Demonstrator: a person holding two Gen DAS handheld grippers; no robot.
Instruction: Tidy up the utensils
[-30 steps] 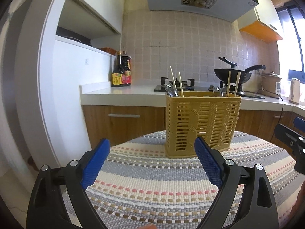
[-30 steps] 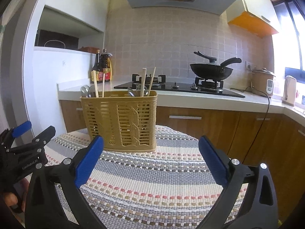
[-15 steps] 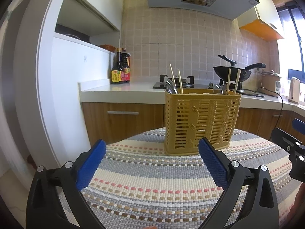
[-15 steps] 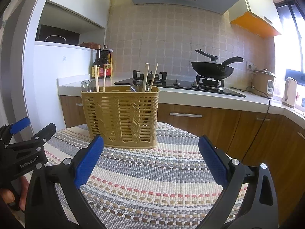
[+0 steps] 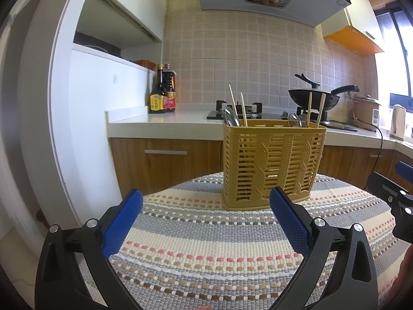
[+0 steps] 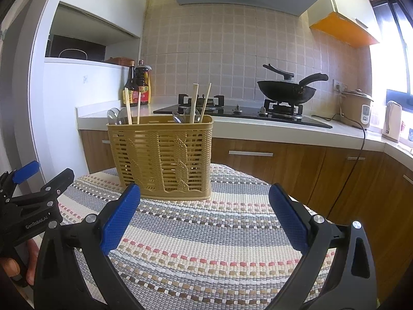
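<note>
On the striped tabletop (image 5: 206,253) stands a yellow basket (image 5: 271,165) with chopsticks (image 5: 315,108) and spoons (image 5: 231,117) inside. Left gripper (image 5: 206,222) and right gripper (image 6: 204,219) are both spread apart, holding nothing, near the basket.

**Both grippers held wide, nothing gripped**

The left gripper (image 5: 205,218) hangs level with its blue pads (image 5: 121,226) spread wide. The right gripper (image 6: 204,215) matches it, jaws apart and holding nothing, just beside the left.

Basket (image 5: 271,165) on mat (image 5: 232,245), chopsticks (image 5: 237,108) inside, counter (image 5: 160,122) behind
</note>
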